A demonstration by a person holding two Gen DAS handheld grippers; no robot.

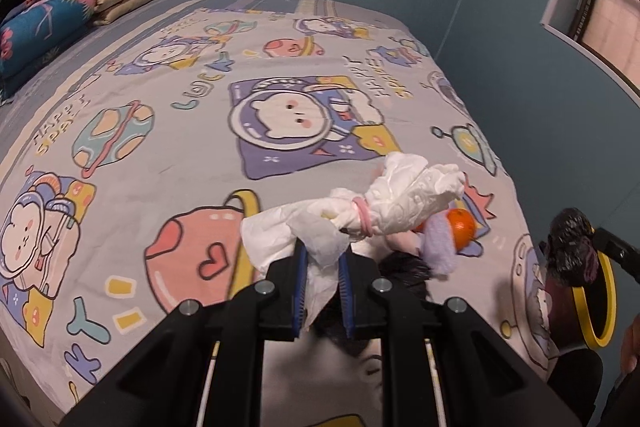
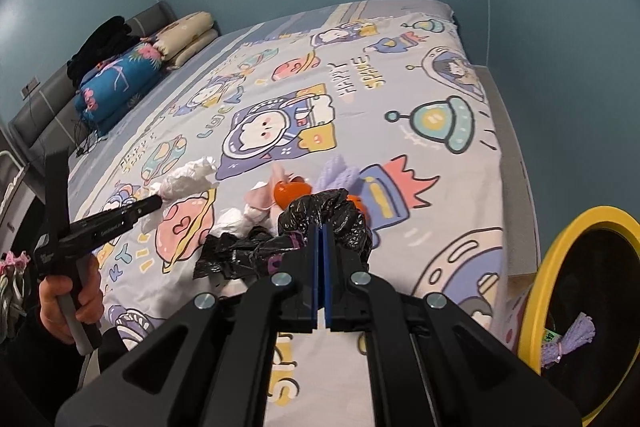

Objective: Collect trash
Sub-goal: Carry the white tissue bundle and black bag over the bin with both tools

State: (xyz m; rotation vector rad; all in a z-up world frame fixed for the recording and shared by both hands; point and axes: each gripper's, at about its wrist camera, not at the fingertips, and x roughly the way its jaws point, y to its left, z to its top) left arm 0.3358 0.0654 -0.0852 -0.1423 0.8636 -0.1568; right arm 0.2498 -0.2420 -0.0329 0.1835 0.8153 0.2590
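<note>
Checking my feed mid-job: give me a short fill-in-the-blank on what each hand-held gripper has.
1. The left hand-held gripper is shut on white ____.
2. The right hand-held gripper grips a crumpled ____ plastic bag.
3. The bin beside the bed has a ____ rim.

Missing words: tissue; black; yellow

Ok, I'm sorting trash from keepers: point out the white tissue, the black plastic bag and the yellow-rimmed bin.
white tissue (image 1: 404,195), left wrist view, crumpled upper part.
black plastic bag (image 2: 332,213), right wrist view, bunched top above the fingers.
yellow-rimmed bin (image 2: 560,251), right wrist view, left rim.
</note>
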